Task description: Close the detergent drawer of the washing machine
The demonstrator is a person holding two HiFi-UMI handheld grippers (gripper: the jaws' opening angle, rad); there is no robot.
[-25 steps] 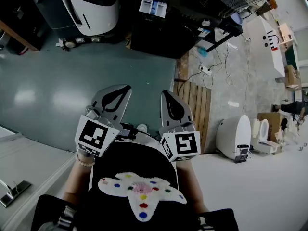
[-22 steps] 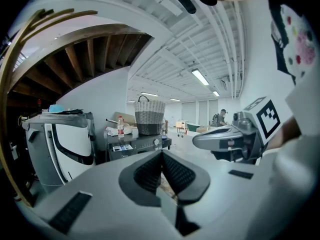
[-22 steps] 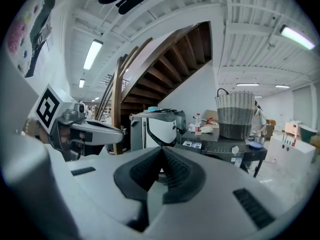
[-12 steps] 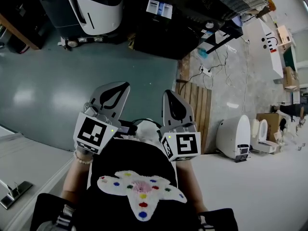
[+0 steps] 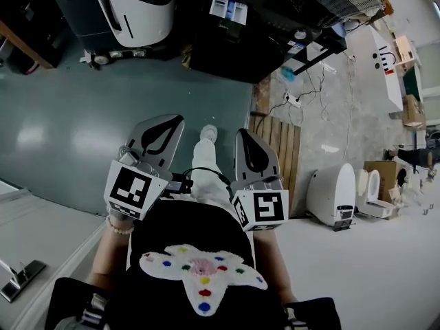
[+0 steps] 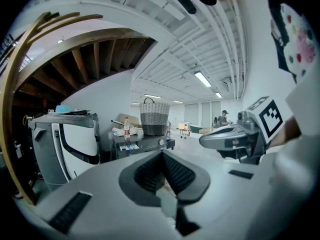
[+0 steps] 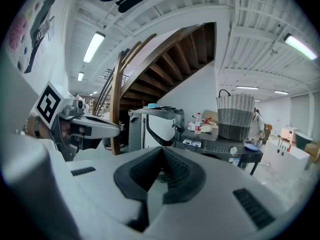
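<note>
The dark washing machine [image 5: 227, 36] stands across the floor at the top of the head view, some way ahead of both grippers. It also shows in the left gripper view as the washing machine [image 6: 142, 144] and in the right gripper view as the washing machine [image 7: 220, 146]. Its front panel carries a round knob [image 7: 233, 150]. I cannot tell how its detergent drawer stands. My left gripper [image 5: 177, 119] and right gripper [image 5: 240, 133] are held side by side in front of the person's body, both shut and holding nothing. The shut jaws of the left gripper [image 6: 162, 154] and right gripper [image 7: 161, 151] point at the machine.
A wicker basket [image 6: 154, 116] and a bottle [image 6: 126, 125] sit on the machine. A white and black appliance [image 5: 134, 5] stands to its left. A wooden pallet [image 5: 282, 150], a power strip with cables [image 5: 295, 100] and white toilets [image 5: 333, 198] lie to the right. A wooden staircase [image 7: 165, 59] rises overhead.
The person's leg in white trousers has stepped forward between the two grippers. Both grippers stay shut and side by side.
</note>
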